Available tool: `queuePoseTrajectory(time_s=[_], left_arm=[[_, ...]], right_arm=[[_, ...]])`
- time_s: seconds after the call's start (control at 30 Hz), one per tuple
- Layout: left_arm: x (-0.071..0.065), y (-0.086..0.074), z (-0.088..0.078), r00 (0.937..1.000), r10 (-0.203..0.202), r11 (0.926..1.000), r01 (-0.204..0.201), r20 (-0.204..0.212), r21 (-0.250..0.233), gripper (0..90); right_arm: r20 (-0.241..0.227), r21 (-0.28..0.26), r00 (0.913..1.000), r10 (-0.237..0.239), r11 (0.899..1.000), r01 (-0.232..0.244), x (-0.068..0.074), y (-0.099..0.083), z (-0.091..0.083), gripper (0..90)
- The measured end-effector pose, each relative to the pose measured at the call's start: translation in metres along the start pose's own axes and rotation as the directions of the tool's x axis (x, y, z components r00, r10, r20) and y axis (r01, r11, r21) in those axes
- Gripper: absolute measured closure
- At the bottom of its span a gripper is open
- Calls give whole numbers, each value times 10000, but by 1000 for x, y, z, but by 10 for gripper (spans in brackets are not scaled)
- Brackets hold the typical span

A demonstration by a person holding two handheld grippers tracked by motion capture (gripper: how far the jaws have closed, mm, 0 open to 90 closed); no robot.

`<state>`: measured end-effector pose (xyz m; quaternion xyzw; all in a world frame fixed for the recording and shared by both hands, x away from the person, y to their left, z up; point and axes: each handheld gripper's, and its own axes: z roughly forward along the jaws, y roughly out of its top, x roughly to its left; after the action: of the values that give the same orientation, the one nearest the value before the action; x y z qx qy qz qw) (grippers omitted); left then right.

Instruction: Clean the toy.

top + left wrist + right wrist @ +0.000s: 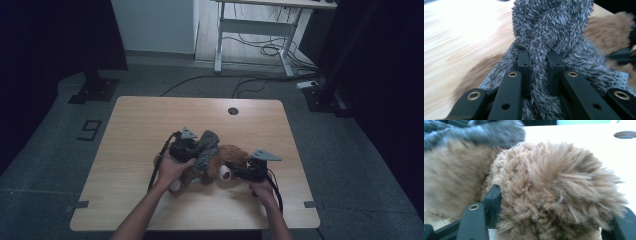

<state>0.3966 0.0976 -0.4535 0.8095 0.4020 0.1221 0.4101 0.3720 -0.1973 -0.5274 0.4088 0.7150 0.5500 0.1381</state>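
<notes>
1. Step in hand, as I read it: getting the grey scarf [549, 32] on/off the brown plush toy [227, 160], which lies near the mid-front of the table [150, 120], scarf draped across its top.
2. L gripper [537, 58]: jaws nearly shut, pinching a fuzzy strand of the scarf between the pads. Grip is on a thin fold only, so pull slow & steady along the strand; a jerk could slip the pile out.
3. R gripper [554, 207]: jaws about half open, clamped round a thick furry part of the toy – which limb or end, can't tell. Keep it as the anchor: hold firm, no lifting, so the toy doesn't drag w/ the scarf.
4. Work the two apart: L moves, R stays planted.
5. Pose, high view: L hand [172, 167] comes in from bottom, forearm angled up-right, gripper over the toy's left side. R hand [260, 187] sits low by the toy's right side, gripper pointing left into it.
</notes>
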Motion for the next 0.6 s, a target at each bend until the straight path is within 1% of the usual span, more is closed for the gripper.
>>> queuePoseTrajectory(time_s=[0.03,0.07,0.1,0.13,0.17,0.27,0.3,0.33,0.4,0.43,0.47,0.53,0.57,0.6], left_arm=[[0,0,0,10000,0,10000,0,0,0,764],[12,-8,-10,9997,-185,9998,184,-167,-74,764],[12,-8,-10,9997,-185,9998,184,-167,-74,765],[22,-15,-20,9985,-358,9993,354,-404,-89,765],[27,-19,-24,9974,-473,9989,469,-541,-81,764],[42,-33,-31,9938,-886,9961,884,-679,-60,764],[42,-33,-31,9938,-886,9961,884,-679,-60,764],[49,-43,-35,9907,-1083,9941,1083,-823,-45,764],[56,-53,-37,9884,-1277,9917,1282,-827,1,765],[59,-57,-38,9868,-1425,9898,1427,-770,-37,764],[60,-61,-38,9861,-1468,9892,1468,-781,-51,764],[62,-66,-39,9854,-1428,9897,1431,-922,-35,764],[62,-66,-39,9854,-1428,9897,1431,-922,-35,764],[62,-67,-39,9844,-1366,9905,1377,-1106,22,764]], right_arm=[[0,0,10000,0,10000,0,0,0,0,346],[12,9,10000,-47,10000,47,1,0,0,346],[11,-7,10000,-39,10000,39,1,0,0,347],[5,-14,10000,-27,10000,27,1,0,0,346],[-3,-17,10000,-6,10000,6,0,0,0,346],[-9,-19,10000,-3,10000,3,0,0,0,346],[-9,-19,10000,-3,10000,3,0,0,0,346],[-12,10,10000,-23,10000,23,1,0,0,346],[-13,-2,10000,-48,10000,48,1,0,0,346],[-20,-7,10000,-67,10000,67,1,0,0,345],[-26,-10,10000,-82,10000,82,2,0,0,345],[-47,-4,10000,-84,10000,84,2,0,0,343],[-47,-4,10000,-84,10000,84,2,0,0,343],[-83,4,9999,-75,10000,75,2,0,-1,341]])
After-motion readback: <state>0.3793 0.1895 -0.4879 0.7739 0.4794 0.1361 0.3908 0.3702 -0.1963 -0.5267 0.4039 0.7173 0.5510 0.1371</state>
